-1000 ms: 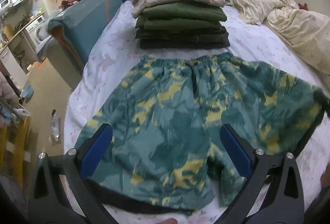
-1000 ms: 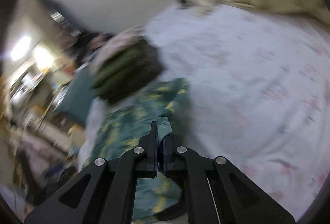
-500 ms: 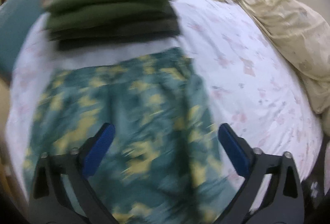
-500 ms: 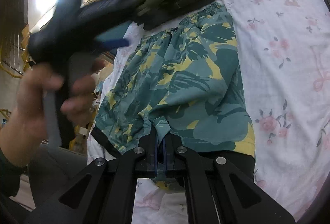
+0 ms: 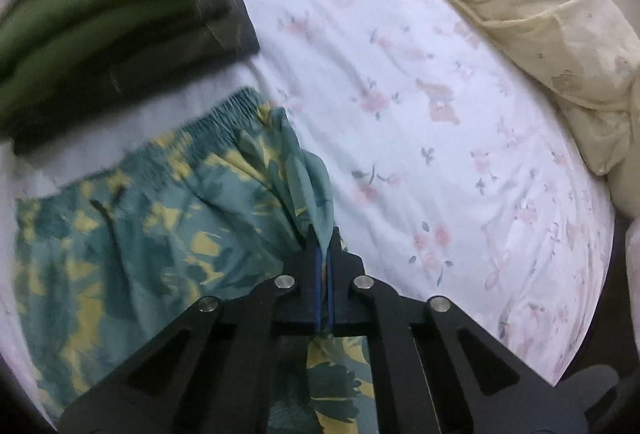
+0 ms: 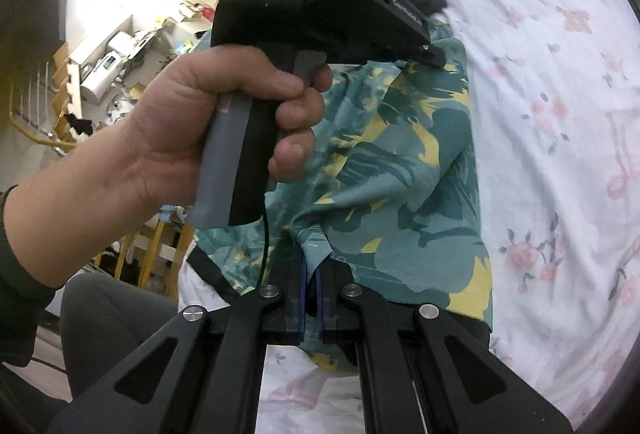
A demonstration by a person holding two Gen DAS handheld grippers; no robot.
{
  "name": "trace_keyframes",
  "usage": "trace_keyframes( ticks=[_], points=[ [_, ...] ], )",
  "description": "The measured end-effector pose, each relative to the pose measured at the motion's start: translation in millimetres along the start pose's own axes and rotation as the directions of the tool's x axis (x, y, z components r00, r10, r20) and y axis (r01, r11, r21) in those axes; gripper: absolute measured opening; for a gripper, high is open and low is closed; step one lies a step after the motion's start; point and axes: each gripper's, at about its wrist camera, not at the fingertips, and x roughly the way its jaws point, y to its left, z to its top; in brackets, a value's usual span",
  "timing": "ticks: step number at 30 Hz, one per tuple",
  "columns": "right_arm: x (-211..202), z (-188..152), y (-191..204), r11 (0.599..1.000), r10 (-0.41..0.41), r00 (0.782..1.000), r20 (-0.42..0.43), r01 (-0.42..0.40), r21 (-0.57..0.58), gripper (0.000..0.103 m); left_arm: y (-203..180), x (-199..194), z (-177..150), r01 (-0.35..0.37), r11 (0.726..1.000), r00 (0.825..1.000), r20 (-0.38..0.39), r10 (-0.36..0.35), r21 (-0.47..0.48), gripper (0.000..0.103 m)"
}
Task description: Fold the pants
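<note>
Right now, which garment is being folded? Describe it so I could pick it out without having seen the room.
On the bed with the white floral sheet, in front of a stack of plain green and dark folded clothes, lie the shorts. They alone are patterned, teal with yellow leaf shapes and a gathered waistband, and both the left gripper and the right gripper pinch them.

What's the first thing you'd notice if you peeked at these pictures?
The green and yellow leafy shorts, spread on the flowery white bed sheet, catch the eye first. Both black tongs are pinching them: the left tongs near the waistband side, the right tongs at the leg hem. A big hand holding the left tool fills the right camera's view.
</note>
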Motion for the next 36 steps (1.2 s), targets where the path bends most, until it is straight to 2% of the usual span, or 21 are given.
trace_keyframes(
  ticks=[5,9,13,16,20,24,26,30,33,36],
  points=[
    [4.3,4.0,27.3,0.998,0.024,1.0,-0.011,-0.025,-0.06,0.003,30.0,-46.8,0.1,-0.006,1.0,0.997,0.078,0.008,-0.025,0.0],
    [14.1,13.6,58.9,0.994,0.054,0.998,-0.012,-0.055,-0.092,0.003,64.2,-78.1,-0.8,-0.046,0.999,0.992,0.115,0.049,-0.025,0.0],
    [48.7,18.6,108.7,0.98,0.067,0.996,-0.066,-0.078,-0.185,0.003,107.5,-109.3,-17.2,-0.093,0.995,0.986,0.136,0.098,-0.048,0.0],
    [86.8,24.2,140.4,0.969,0.083,0.99,-0.117,-0.108,-0.224,0.003,148.0,-123.1,-31.8,-0.125,0.986,0.981,0.136,0.139,-0.107,0.0],
    [137.5,22.7,162.6,0.966,0.087,0.977,-0.195,-0.131,-0.221,0.003,196.1,-112.0,-54.1,-0.204,0.97,0.974,0.072,0.215,-0.129,0.0],
    [186.8,5.9,181.4,0.96,0.032,0.962,-0.271,-0.105,-0.259,0.003,229.5,-85.3,-74.4,-0.254,0.953,0.966,0.002,0.258,-0.167,0.0],
    [203.2,-0.6,180.9,0.964,0.013,0.953,-0.303,-0.093,-0.25,0.003,238.8,-76.1,-82.5,-0.259,0.948,0.965,-0.011,0.261,-0.184,0.0],
    [210.5,-2.3,183.8,0.963,-0.001,0.946,-0.323,-0.085,-0.254,0.003,253.9,-71.4,-91.1,-0.235,0.948,0.971,-0.013,0.238,-0.214,0.0],
    [207.4,4.9,186.3,0.962,0.004,0.948,-0.318,-0.091,-0.258,0.003,266.2,-86.9,-92.8,-0.205,0.944,0.976,0.02,0.218,-0.259,0.0],
    [203.8,10.0,183.1,0.962,0.024,0.951,-0.307,-0.106,-0.252,0.003,267.5,-100.8,-92.9,-0.195,0.946,0.975,0.052,0.216,-0.259,0.0]
  ],
)
